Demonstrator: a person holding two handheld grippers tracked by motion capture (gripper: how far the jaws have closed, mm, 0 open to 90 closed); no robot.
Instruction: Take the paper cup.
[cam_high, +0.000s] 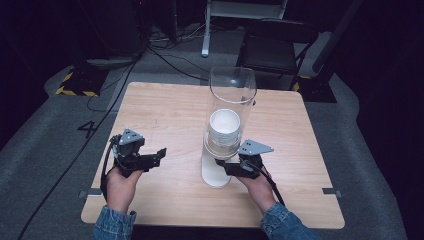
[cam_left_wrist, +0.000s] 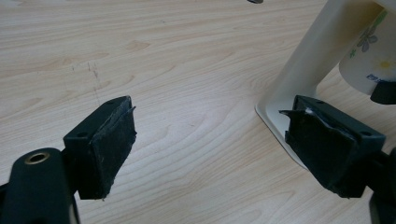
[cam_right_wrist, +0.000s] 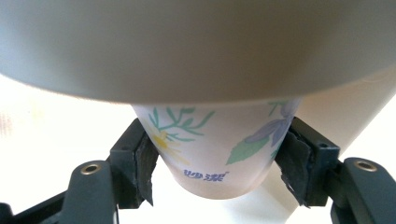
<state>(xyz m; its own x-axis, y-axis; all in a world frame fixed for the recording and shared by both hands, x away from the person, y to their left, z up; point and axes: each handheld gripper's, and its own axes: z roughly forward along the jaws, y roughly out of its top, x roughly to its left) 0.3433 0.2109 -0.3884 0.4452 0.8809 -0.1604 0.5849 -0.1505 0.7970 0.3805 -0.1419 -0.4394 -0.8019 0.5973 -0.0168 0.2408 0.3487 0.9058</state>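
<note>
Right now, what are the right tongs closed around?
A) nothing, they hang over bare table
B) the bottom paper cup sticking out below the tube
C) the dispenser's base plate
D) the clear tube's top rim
B: in the right gripper view the right tongs have both pads pressed on the flowered paper cup hanging below the dispenser.

The setting is presenting as a lab or recording studio, not a home. A single wooden table (cam_high: 165, 115) is standing on grey carpet (cam_high: 45, 135), with black surroundings closing in. Cables (cam_high: 165, 55) are running across the floor, hazard-striped tape (cam_high: 75, 91) is marking an equipment base, and a folding chair (cam_high: 272, 47) is standing behind.
</note>
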